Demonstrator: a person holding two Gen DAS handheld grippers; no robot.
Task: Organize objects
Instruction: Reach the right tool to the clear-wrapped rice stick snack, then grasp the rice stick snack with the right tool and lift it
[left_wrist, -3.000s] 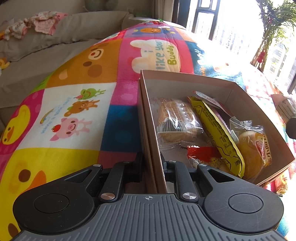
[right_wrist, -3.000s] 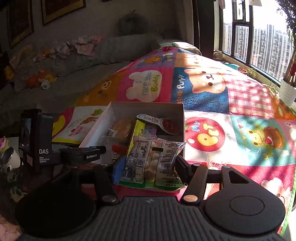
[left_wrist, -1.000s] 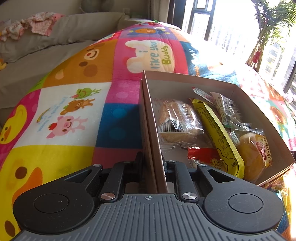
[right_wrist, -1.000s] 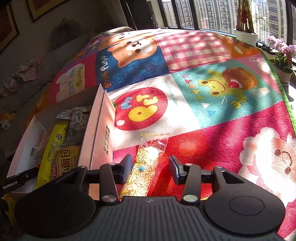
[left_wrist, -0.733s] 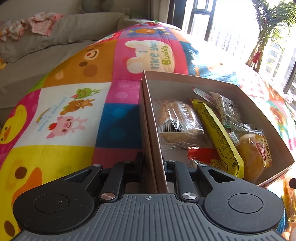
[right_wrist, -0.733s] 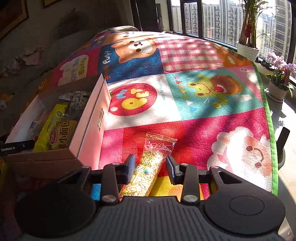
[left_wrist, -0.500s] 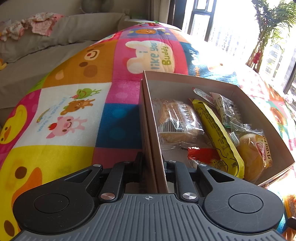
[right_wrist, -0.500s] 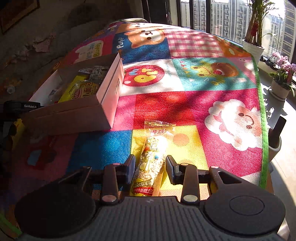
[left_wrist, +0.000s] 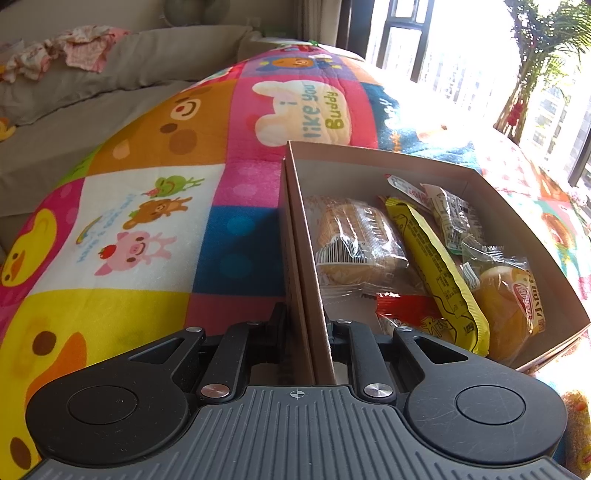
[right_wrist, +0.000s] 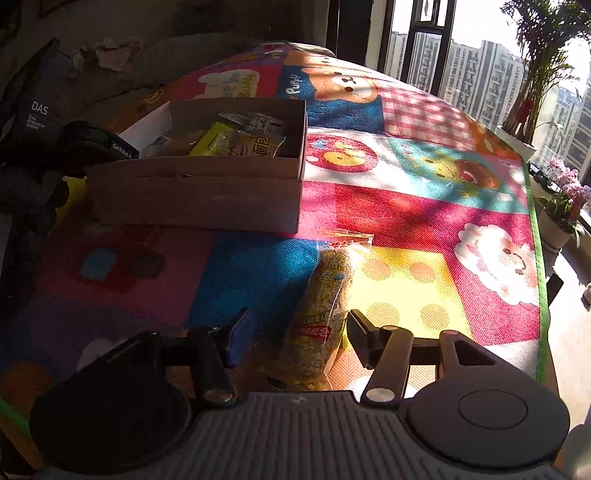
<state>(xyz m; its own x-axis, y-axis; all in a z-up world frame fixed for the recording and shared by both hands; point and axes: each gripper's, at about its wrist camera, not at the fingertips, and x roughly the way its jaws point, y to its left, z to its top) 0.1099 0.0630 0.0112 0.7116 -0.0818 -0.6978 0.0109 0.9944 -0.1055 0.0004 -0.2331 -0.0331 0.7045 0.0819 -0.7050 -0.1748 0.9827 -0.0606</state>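
The long clear packet of puffed-rice snack (right_wrist: 325, 306) lies on the colourful patchwork mat (right_wrist: 424, 221), at six o'clock from the box. The right gripper (right_wrist: 295, 332) is opening, its fingers astride the packet without pressing; it should be centred before closing. The left gripper (left_wrist: 306, 328) is clamped on the wall of the open brown cardboard box (left_wrist: 369, 158), where wrapped buns (left_wrist: 354, 240) and a yellow sachet (left_wrist: 436, 266) are held.

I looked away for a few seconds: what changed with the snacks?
The right tool dropped a green-edged packet into the brown cardboard box, swung to a long puffed-rice snack bag on the colourful mat, closed around it, and is opening again. The left tool kept gripping the box wall.
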